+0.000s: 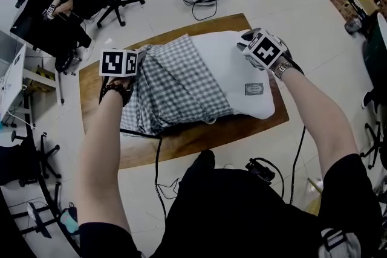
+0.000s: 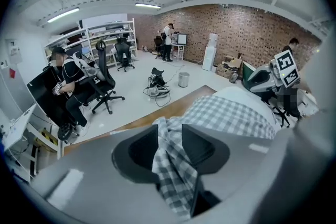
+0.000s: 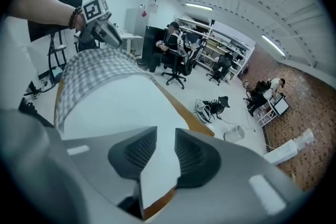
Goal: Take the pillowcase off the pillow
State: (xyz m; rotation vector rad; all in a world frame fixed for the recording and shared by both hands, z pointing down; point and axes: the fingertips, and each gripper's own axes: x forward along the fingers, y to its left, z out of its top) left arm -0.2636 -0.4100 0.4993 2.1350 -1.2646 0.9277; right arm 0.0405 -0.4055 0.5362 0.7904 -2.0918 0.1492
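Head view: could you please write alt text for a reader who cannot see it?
Seen from above, a white pillow lies on a wooden table, its checked pillowcase bunched over the left part. The left gripper is at the bunched cloth, the right gripper at the pillow's bare far corner.

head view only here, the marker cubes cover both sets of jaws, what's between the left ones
observer: In the left gripper view, a bunched fold of the checked pillowcase runs through the gap of the left gripper. Its jaws stand apart and do not look clamped on the cloth.
operator: ok and the right one, is it on cloth too
observer: No. The right gripper view shows the right gripper with its jaws apart, and only a corner of the bare white pillow lies between them.
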